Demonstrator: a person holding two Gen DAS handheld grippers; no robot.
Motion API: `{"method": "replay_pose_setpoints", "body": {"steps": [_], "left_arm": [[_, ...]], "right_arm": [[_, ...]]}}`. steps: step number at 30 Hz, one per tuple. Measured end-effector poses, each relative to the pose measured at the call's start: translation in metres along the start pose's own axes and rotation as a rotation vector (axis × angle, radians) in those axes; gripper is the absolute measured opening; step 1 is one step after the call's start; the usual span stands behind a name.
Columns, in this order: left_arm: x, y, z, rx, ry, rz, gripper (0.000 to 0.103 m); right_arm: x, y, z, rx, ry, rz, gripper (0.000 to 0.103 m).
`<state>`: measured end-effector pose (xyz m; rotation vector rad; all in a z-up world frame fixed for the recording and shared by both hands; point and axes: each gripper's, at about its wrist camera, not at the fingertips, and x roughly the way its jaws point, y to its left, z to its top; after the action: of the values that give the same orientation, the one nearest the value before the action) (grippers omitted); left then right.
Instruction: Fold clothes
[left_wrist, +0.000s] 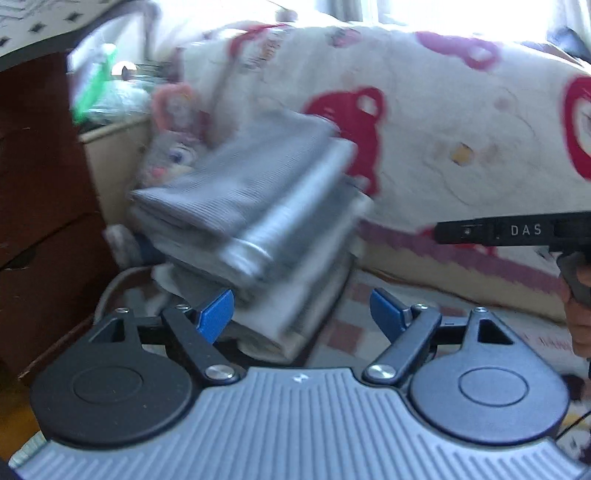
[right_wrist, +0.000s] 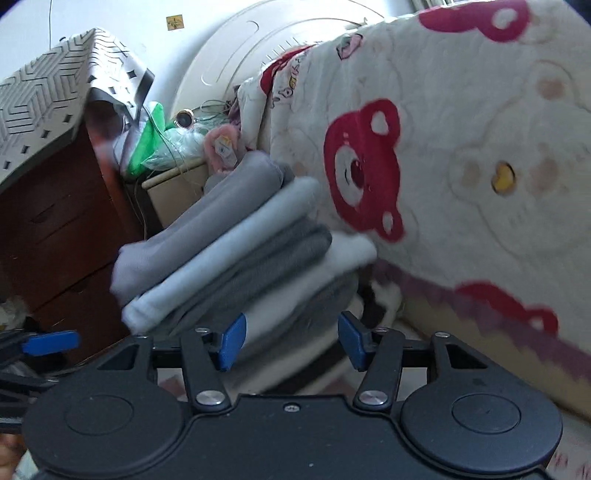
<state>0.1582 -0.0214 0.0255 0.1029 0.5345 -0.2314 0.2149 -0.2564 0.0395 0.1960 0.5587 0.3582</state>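
Filling most of both views: white quilt (right_wrist: 461, 122) w/ red bear prints, draped over what looks like a bed, purple-pink band along its lower edge. Left side has dark brown wooden cabinet (right_wrist: 55, 236) w/ drawers, patterned grey-white sheet (right_wrist: 40, 107) lying over its top. Behind, big white round object (right_wrist: 258, 44), can't tell what it is. Beige box (right_wrist: 173, 188) next to cabinet, green plastic bag (right_wrist: 147, 144) on top, pink-grey plush toy (left_wrist: 173, 122) beside it.

Stack of folded clothes (right_wrist: 229, 251) sits in front of quilt, between it and cabinet. Greys and pale blue-white layers, fold edges facing the cams, stack tilted in frame. Left wrist view is motion-blurred, so layer count is unclear there; right wrist view shows approx 4–5 layers. Can't see what the stack rests on.

Left claw (left_wrist: 301, 314): jaws wide apart, nothing gripped. Its left blue fingertip (left_wrist: 216, 314) overlaps the stack's lower edge in frame, contact vs. just in front can't tell. Right tip is clear of the cloth.

Right claw (right_wrist: 291, 339): also spread, nothing between the pads, bottom of stack visible through the gap. Left blue fingertip (right_wrist: 232, 341) sits against bottom layer in frame, contact unclear.

Right claw body also visible at right edge of left wrist view, "DAS" on it, hand (left_wrist: 580, 317) on grip.
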Motion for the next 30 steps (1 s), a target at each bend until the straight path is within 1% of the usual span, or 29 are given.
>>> {"method": "replay_pose_setpoints", "body": {"steps": [1,3,5,6,8,10,12,17,20,22,25,30], "left_arm": [[-0.006,-0.008,-0.004,0.028,0.004,-0.017,0.081],[-0.018,-0.020,-0.011,0.059,0.017,-0.036,0.083],[-0.027,-0.027,-0.018,0.060,0.033,-0.062,0.084],[-0.031,-0.031,-0.021,0.060,0.042,-0.075,0.084],[-0.038,-0.038,-0.028,0.062,0.059,-0.097,0.086],[-0.040,-0.043,-0.033,0.061,0.073,-0.107,0.089],[-0.041,-0.047,-0.038,0.059,0.086,-0.117,0.090],[-0.041,-0.061,-0.047,0.055,0.118,-0.139,0.092],[-0.038,-0.067,-0.048,0.068,0.144,-0.107,0.096],[-0.040,-0.070,-0.049,0.072,0.147,-0.086,0.096],[-0.041,-0.073,-0.049,0.077,0.151,-0.056,0.096],[-0.043,-0.079,-0.050,0.098,0.157,-0.006,0.102]], "right_arm": [[-0.011,0.003,-0.006,0.001,0.012,0.013,0.061],[-0.031,0.009,-0.018,-0.010,0.016,0.007,0.061],[-0.050,0.015,-0.030,-0.027,0.006,0.019,0.063],[-0.057,0.016,-0.038,-0.021,0.003,0.036,0.067],[-0.068,0.016,-0.055,0.002,0.004,0.059,0.067],[-0.078,0.017,-0.069,0.012,-0.008,0.053,0.067],[-0.086,0.020,-0.079,-0.002,-0.014,0.026,0.067],[-0.099,0.020,-0.089,0.006,-0.018,-0.022,0.069],[-0.102,0.019,-0.092,0.010,-0.014,-0.033,0.069],[-0.103,0.018,-0.094,0.014,-0.011,-0.046,0.070],[-0.102,0.020,-0.096,0.004,0.016,-0.079,0.070],[-0.098,0.024,-0.099,-0.009,0.044,-0.093,0.071]]}}
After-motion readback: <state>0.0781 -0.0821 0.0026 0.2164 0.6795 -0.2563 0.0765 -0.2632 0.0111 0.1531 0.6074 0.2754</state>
